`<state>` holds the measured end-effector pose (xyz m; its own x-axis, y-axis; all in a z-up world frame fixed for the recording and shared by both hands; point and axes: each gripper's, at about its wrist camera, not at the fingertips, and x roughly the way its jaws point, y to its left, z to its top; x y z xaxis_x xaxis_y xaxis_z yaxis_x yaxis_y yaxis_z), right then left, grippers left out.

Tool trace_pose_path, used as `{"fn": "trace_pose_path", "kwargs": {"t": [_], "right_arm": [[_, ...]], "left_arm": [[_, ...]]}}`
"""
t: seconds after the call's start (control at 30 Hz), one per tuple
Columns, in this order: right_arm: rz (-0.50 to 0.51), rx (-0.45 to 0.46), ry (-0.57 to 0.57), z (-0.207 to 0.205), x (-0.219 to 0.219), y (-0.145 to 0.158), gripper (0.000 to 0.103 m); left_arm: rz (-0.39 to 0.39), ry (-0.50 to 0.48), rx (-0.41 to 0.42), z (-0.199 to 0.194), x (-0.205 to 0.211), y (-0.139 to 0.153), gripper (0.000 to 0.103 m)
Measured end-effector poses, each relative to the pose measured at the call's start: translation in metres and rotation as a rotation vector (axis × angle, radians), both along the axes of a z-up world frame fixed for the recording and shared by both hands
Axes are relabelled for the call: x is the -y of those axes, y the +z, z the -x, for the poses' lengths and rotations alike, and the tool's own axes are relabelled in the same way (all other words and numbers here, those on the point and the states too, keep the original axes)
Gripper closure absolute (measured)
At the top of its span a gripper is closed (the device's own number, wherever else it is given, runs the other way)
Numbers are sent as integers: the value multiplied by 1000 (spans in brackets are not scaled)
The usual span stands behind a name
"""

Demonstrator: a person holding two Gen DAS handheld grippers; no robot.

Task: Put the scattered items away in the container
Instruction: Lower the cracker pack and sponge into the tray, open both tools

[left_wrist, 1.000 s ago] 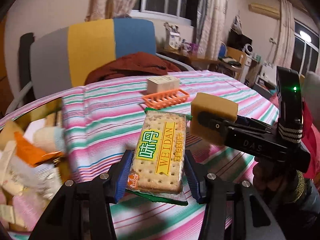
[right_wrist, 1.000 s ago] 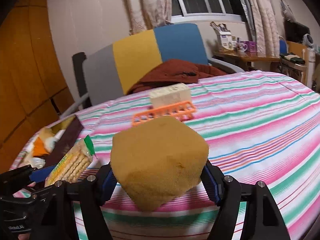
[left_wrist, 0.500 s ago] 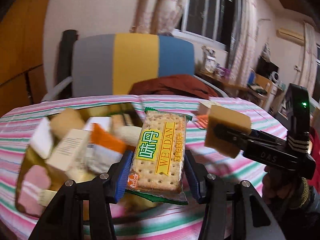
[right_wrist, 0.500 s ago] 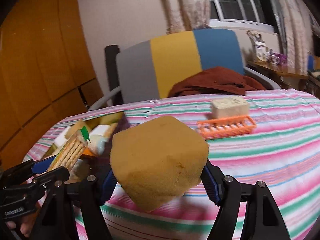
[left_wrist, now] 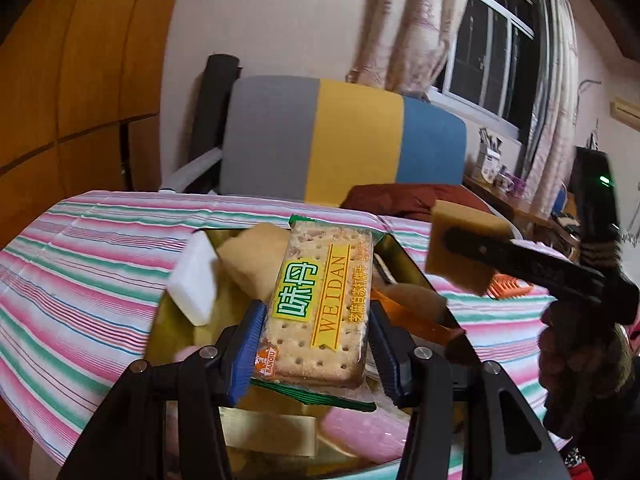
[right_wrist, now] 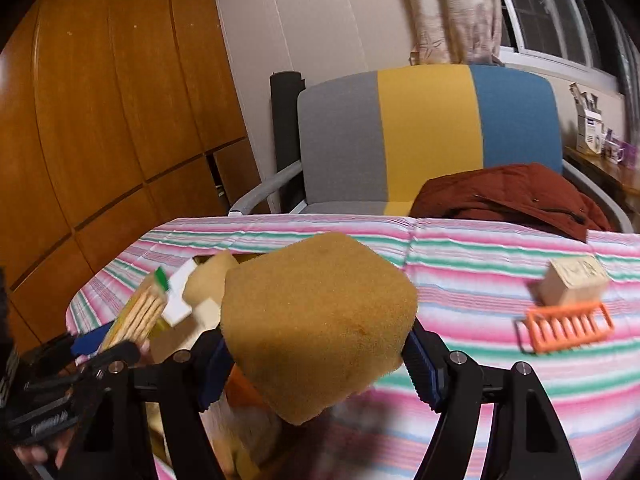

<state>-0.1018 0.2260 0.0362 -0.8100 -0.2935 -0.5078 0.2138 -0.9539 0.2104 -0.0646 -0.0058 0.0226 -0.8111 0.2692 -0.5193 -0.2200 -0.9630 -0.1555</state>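
Now w/ my left hand-held gripper [left_wrist: 316,344] clamping the cracker pack [left_wrist: 320,308] and my right hand-held gripper [right_wrist: 316,364] clamping the sponge [right_wrist: 320,320] above the part-filled container [left_wrist: 416,276], only the wood block [right_wrist: 572,280] & orange rack [right_wrist: 564,328] are left on the bench [right_wrist: 500,248].

Likely home living room: curtained window [left_wrist: 492,36], striped tablecloth [right_wrist: 500,256], colour-block chair [right_wrist: 428,132], wooden wardrobe [right_wrist: 100,120].

Cracker packet [left_wrist: 320,308] reads "WEIDAN" and "BANQIU".

Left gripper [left_wrist: 316,344]: black frame, silver screws, blue-padded jaws; right gripper [right_wrist: 316,356] alike; green light on housing.
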Motion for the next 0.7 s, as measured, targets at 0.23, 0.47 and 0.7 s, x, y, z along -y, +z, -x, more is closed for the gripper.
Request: {"fn": "trace_pose_path", "kwargs": {"t": [0.23, 0.47, 0.7], "right_arm": [[-36, 58, 29, 55, 37, -7, 28], [-64, 106, 37, 91, 63, -17, 28], [-69, 169, 40, 109, 65, -31, 27]], "left_arm": [[-1, 77, 26, 15, 31, -14, 52], [18, 93, 63, 38, 48, -27, 52], [16, 61, 135, 56, 47, -49, 52]]}}
